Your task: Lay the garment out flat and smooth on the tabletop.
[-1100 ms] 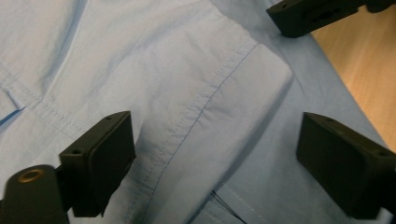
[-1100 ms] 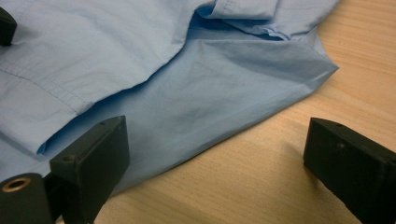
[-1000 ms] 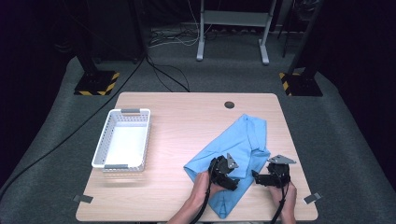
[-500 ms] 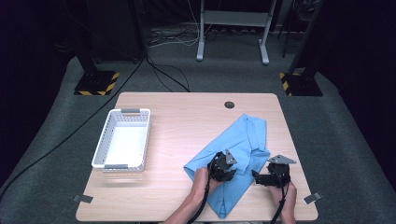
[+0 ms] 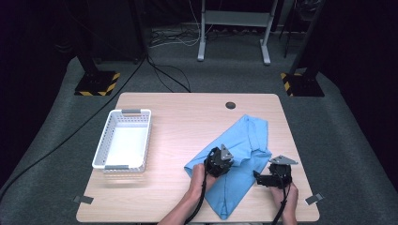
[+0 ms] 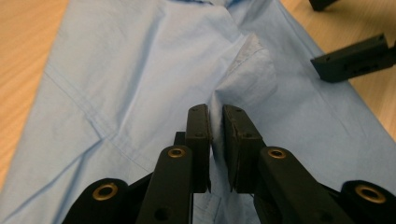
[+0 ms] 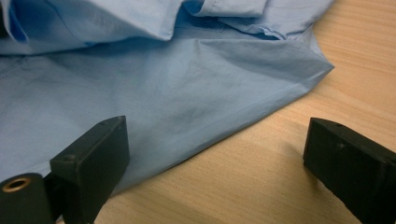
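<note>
Your left gripper [image 6: 215,140] has just been closing, and a raised fold of the blue shirt [image 5: 244,154] now sits pinched between its pads — a second ago the jaws stood wide over flat cloth. That suggests the grab is made and you can start lifting or folding that part over. The shirt lies spread on the right half of the table [image 5: 178,117], well apart from the white basket [image 5: 123,139] at the left. Your right gripper [image 7: 215,158] stands wide open at the shirt's near edge — one jaw over the cloth, the other over bare wood, holding nothing.
</note>
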The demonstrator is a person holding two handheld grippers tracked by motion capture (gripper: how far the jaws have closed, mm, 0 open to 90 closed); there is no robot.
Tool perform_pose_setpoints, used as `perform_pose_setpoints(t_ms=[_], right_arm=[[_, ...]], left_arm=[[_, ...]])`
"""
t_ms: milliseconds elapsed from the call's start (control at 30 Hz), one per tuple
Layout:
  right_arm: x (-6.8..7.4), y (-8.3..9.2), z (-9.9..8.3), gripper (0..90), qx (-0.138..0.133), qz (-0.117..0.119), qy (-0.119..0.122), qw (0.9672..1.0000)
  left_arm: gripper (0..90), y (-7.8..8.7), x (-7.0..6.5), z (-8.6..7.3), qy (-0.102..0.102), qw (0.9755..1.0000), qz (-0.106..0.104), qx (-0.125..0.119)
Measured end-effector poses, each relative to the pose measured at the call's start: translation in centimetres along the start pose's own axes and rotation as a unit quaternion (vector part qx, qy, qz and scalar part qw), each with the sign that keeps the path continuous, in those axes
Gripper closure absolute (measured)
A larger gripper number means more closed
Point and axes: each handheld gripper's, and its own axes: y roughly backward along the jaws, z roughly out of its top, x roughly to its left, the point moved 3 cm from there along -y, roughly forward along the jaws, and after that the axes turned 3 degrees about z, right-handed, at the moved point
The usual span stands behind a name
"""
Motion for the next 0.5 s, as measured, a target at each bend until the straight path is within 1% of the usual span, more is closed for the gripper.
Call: perform_pose_setpoints(t_ms=[233, 333, 500], right_arm=[[0.0, 0.0, 0.0, 6.3, 0.0, -0.001, 0.0, 1.0], [0.0, 0.0, 0.0, 6.2, 0.0, -0.001, -0.001, 1.0], [-0.1, 0.0, 0.0, 6.3, 0.0, -0.003, -0.002, 1.0]], left_arm=[[81.5, 0.9, 1.6, 0.7, 0.008, 0.9997, 0.015, -0.019], [82.4, 1.1, 2.4, 0.9, 0.017, 0.9995, 0.016, -0.022], [84.0, 1.8, 4.0, 1.5, 0.025, 0.9987, 0.029, -0.033]])
